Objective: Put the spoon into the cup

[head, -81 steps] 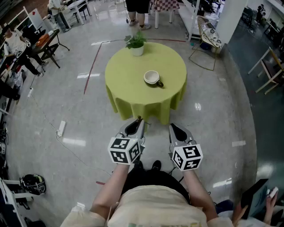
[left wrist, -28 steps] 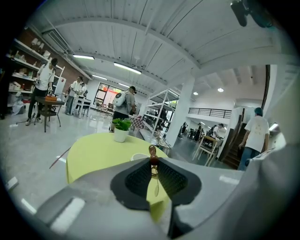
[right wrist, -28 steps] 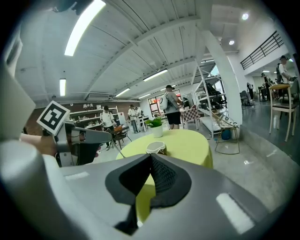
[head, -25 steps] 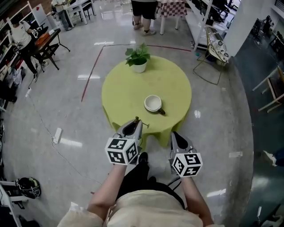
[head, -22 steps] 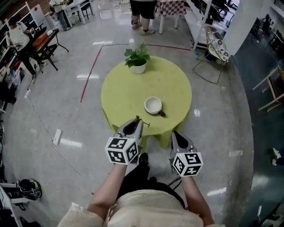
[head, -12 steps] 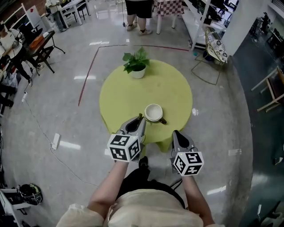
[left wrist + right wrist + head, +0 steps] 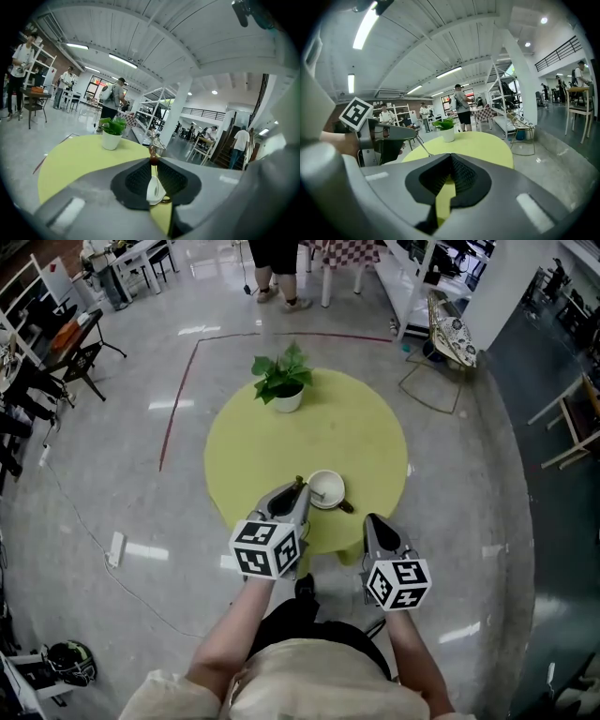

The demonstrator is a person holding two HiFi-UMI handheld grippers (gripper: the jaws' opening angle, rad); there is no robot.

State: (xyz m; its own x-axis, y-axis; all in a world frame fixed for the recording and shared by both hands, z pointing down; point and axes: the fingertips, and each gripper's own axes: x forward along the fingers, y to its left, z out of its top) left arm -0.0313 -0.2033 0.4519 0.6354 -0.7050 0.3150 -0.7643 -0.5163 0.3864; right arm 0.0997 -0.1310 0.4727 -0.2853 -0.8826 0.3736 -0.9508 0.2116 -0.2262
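Jaws of the left gripper (image 7: 152, 165) stand nearly closed, clamping the spoon (image 7: 152, 160) by its thin handle just beside the cup (image 7: 326, 489) on the yellow surface (image 7: 361, 432), apparently ready for lowering in. Right gripper (image 7: 450, 158) jaws meet, empty. Only the right gripper view shows the spoon's shaft slanting down.

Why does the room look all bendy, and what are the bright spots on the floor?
Left gripper view and right gripper view: the wide-angle lens bows the ceiling beams and blackens the corners. Head view: white glare patches shine on the glossy floor beside the table.
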